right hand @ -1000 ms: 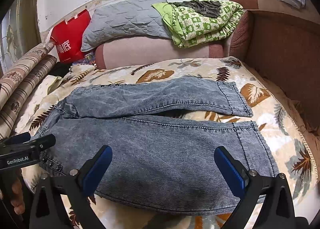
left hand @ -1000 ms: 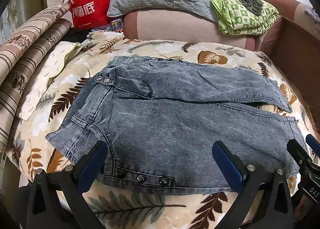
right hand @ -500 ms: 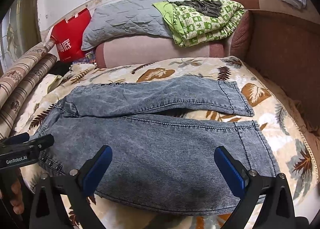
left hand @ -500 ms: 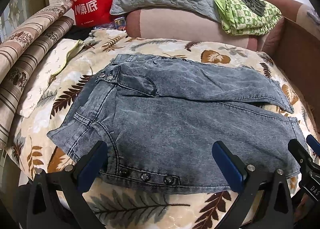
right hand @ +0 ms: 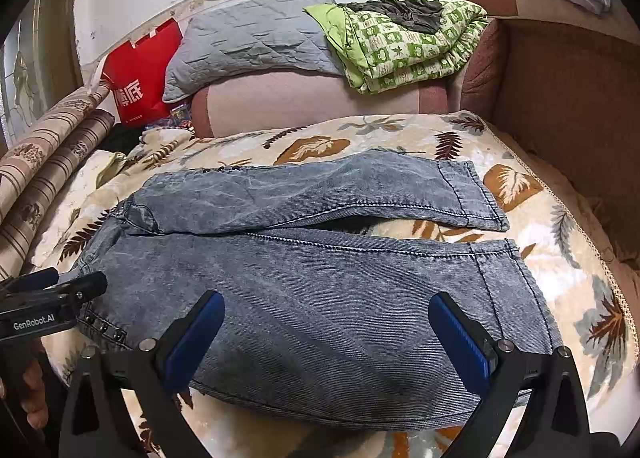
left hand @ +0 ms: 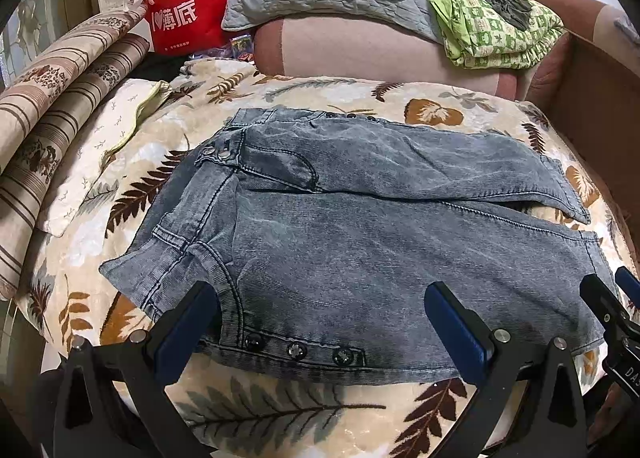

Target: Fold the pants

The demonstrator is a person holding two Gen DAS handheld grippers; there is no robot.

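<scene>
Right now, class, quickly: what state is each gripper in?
Left gripper: open, fingers spread over the jeans near the waistband, holding nothing.
Right gripper: open, fingers spread over the near leg, holding nothing.

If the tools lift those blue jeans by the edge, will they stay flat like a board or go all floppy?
Probably floppy: the jeans already wrinkle and follow the bumps of the leaf blanket. The far leg would likely dangle. They look thick, with metal snaps, so perhaps a bit heavy.
</scene>
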